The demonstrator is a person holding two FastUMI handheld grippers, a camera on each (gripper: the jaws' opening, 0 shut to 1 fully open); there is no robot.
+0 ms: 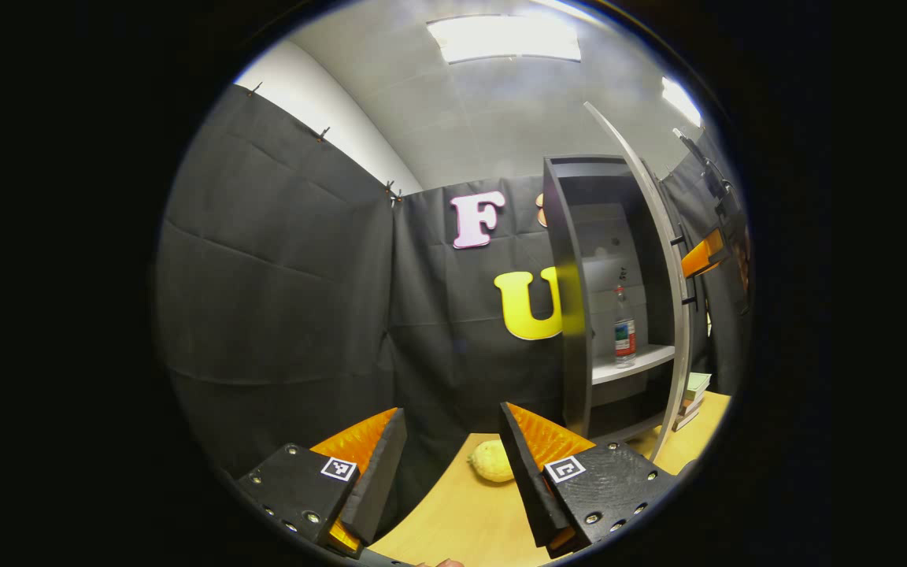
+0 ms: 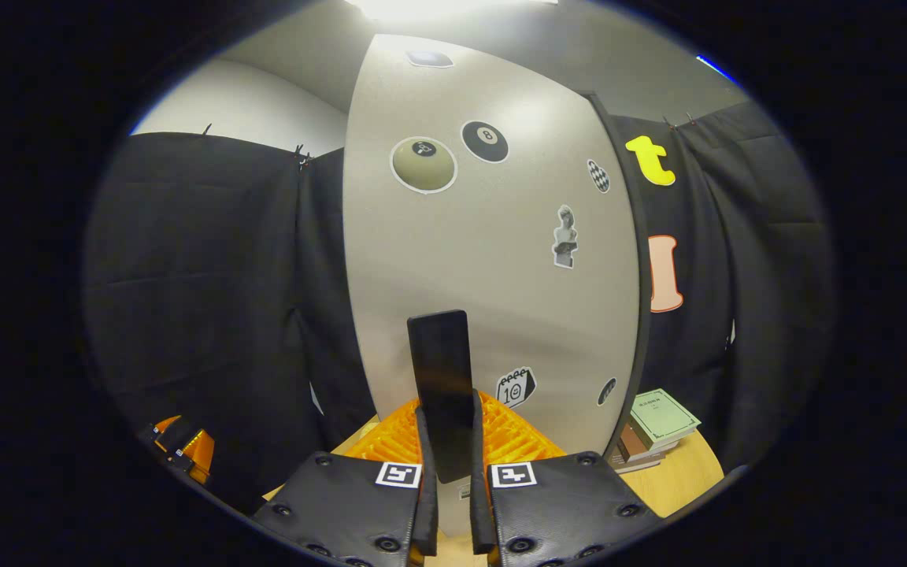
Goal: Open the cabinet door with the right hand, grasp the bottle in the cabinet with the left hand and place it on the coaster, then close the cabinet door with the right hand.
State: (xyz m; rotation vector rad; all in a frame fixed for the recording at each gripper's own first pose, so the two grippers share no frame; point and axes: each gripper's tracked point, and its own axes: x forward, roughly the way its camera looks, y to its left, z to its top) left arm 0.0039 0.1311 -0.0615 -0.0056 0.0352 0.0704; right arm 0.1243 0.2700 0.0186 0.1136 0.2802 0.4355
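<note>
Left gripper (image 1: 453,465): in the left gripper view its two fingers stand wide apart with nothing between them, held above the near edge of the wooden table (image 1: 461,528).
Yellow object (image 1: 491,461): a rounded, pale yellow thing lies on the table between the spread fingers, farther off; what it is cannot be told.
Cabinet (image 1: 571,315): a dark, tall cabinet stands at the back of the table, to the right of the left gripper; its inside is open to view, with a pale shelf (image 1: 631,364) across it.
Bottle (image 1: 624,331): a clear bottle with a coloured label stands upright on that shelf, inside the cabinet, well apart from the left gripper.
Cabinet door (image 1: 658,260): swung open, seen edge-on at the cabinet's right side in the left gripper view; in the right gripper view its pale face carries several stickers.
Handle (image 2: 443,386): a dark upright bar on the door's face, low down.
Right gripper (image 2: 448,472): in the right gripper view both fingers are closed against the handle, one on each side; in the left gripper view the same gripper shows at the far right, at the door's outer face.
Books (image 2: 654,429): a small stack lies on the table just right of the door, a green cover on top.
Coaster: I cannot tell where it is.
</note>
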